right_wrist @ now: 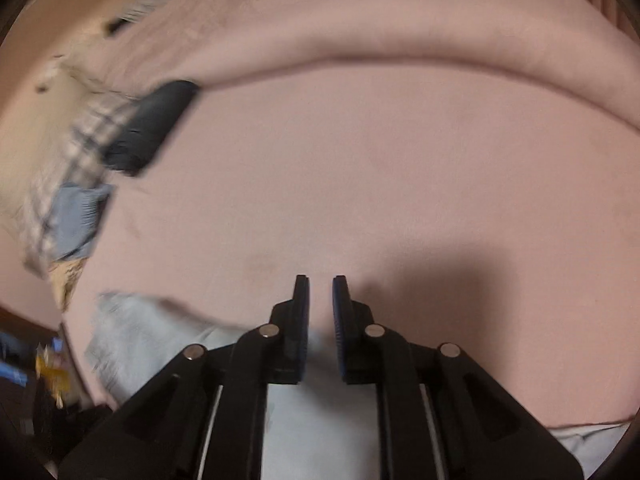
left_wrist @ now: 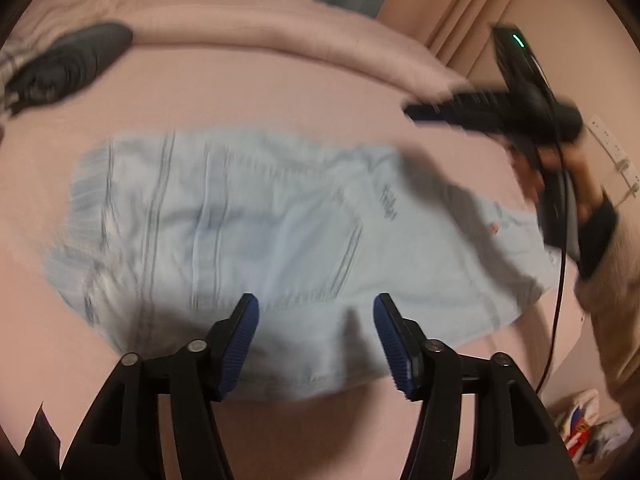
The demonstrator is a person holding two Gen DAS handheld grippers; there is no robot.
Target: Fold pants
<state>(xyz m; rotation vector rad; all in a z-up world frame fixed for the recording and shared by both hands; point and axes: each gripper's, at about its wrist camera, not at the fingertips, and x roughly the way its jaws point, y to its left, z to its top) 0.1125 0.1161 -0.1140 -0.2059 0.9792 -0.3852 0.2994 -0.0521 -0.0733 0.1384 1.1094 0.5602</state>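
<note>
A pink bed carries the pale blue pants, already doubled into a compact block. The left gripper hovers over the near hem, jaws wide and empty; the right gripper, jaws narrow and empty, sits beyond the waist end. Next likely calls for pinching an end and folding across.

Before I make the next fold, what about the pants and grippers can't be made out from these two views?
- Pants, left wrist view: motion blur smears seams and printed text; near hem sits behind left gripper.
- Pants, right wrist view: mostly covered by right gripper, cut off by the bottom edge.
- Right gripper, left wrist view: blurred; jaws unreadable.
</note>
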